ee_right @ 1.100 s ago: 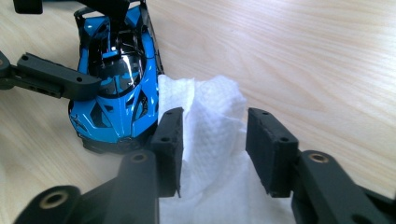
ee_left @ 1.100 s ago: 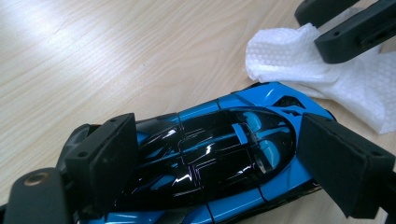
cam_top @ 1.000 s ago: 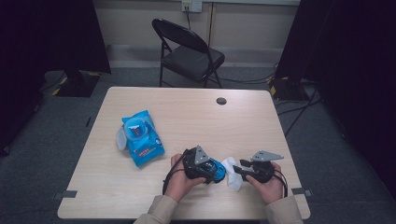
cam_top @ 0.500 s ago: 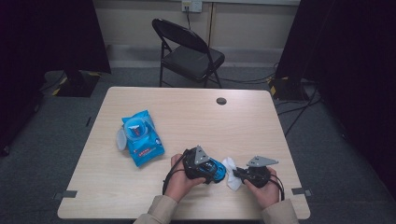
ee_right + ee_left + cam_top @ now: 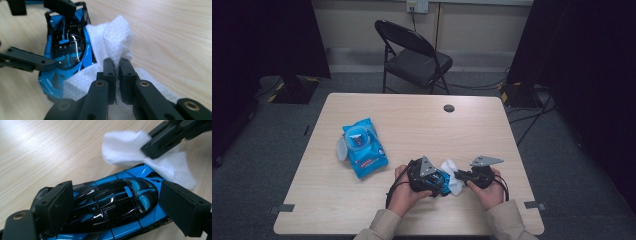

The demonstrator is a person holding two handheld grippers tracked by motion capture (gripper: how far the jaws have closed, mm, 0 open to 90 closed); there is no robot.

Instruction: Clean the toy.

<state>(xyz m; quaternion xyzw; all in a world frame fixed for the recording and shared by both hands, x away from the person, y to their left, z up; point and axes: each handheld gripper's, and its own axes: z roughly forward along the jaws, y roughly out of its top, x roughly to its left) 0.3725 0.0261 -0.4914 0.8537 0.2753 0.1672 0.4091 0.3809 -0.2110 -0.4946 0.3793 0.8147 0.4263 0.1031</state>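
Note:
A glossy blue and black toy car (image 5: pixel 117 202) sits between the pads of my left gripper (image 5: pixel 120 207), which press on its two sides just above the table (image 5: pixel 422 125). In the high view that gripper (image 5: pixel 438 182) is at the front middle, in the person's left hand. My right gripper (image 5: pixel 115 67) has just been closing and is now shut on a bunched white wipe (image 5: pixel 117 35). The wipe lies against one end of the car (image 5: pixel 67 50). From above, the right gripper (image 5: pixel 458 176) meets the wipe (image 5: pixel 451 167) beside the car (image 5: pixel 441 181).
A blue pack of wipes (image 5: pixel 363 147) with its round lid flipped open lies at the table's left. A black cable hole (image 5: pixel 449 108) sits near the far edge. A dark folding chair (image 5: pixel 412 55) stands behind the table.
The right gripper has moved left toward the car and closed on the wipe, which is now bunched up against the car. The left hand and car have stayed put.

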